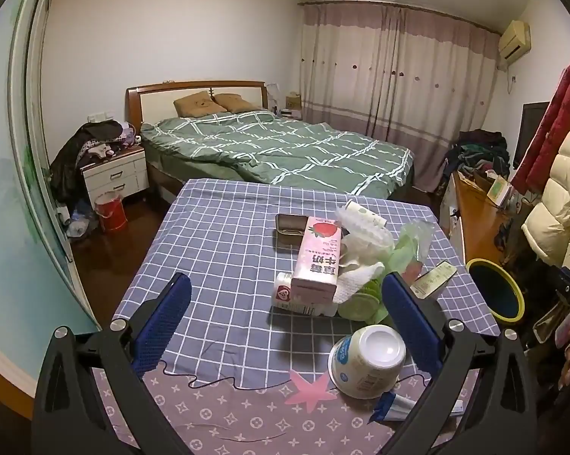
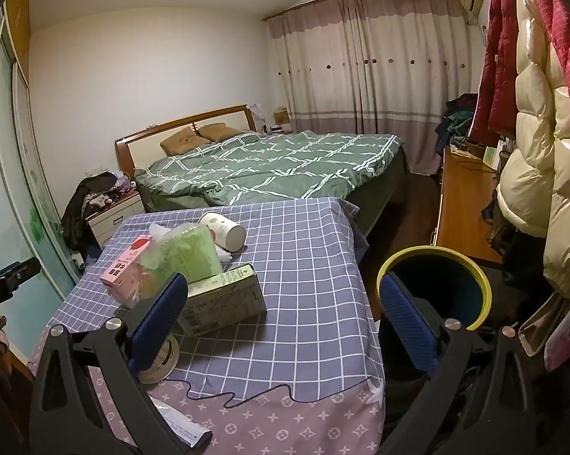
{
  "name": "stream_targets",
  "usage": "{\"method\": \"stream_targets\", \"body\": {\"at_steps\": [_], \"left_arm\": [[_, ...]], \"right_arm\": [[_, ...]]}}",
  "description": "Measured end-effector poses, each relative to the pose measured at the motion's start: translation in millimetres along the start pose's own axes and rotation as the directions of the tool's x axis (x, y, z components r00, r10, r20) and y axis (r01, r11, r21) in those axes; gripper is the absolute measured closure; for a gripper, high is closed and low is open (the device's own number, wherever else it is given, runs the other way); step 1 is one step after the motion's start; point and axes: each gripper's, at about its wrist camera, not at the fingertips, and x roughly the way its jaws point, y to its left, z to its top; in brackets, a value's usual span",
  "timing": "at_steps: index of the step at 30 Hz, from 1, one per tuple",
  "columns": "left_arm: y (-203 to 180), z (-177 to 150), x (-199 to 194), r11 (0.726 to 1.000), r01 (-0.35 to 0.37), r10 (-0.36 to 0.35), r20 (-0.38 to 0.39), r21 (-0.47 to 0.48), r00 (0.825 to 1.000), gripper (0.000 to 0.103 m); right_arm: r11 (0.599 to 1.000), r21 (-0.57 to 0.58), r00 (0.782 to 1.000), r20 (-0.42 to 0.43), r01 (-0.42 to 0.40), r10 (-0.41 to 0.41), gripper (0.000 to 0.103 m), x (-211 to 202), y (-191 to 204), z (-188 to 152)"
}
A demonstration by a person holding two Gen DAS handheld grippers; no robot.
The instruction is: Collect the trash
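Trash lies on a table with a blue checked cloth (image 1: 216,235): a pink strawberry milk carton (image 1: 317,261), a white overturned paper cup (image 1: 368,360), crumpled tissue and green plastic bags (image 1: 395,254), a green box (image 2: 224,299), a white tube-shaped can (image 2: 224,229) and a small dark tin (image 1: 290,229). A yellow-rimmed dark bin (image 2: 436,284) stands on the floor right of the table. My left gripper (image 1: 285,326) is open and empty above the table's near edge. My right gripper (image 2: 285,318) is open and empty over the table's right side, its right finger in front of the bin.
A bed with a green quilt (image 1: 285,151) stands behind the table. A nightstand (image 1: 114,174) and red bucket (image 1: 110,210) are at the left. Hanging coats (image 2: 531,151) and a wooden dresser (image 2: 463,204) line the right side.
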Motion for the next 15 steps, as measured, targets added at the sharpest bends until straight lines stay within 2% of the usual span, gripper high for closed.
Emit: {"method": "stream_targets", "body": {"at_steps": [15], "left_arm": [[1.7,-1.0,3.0,1.0,0.004,-0.004,-0.005,-0.001,1.0,0.004]], "right_arm": [[1.0,0.015,1.0,-0.014,-0.007,0.007,0.007,6.7,0.2,-3.1]]}}
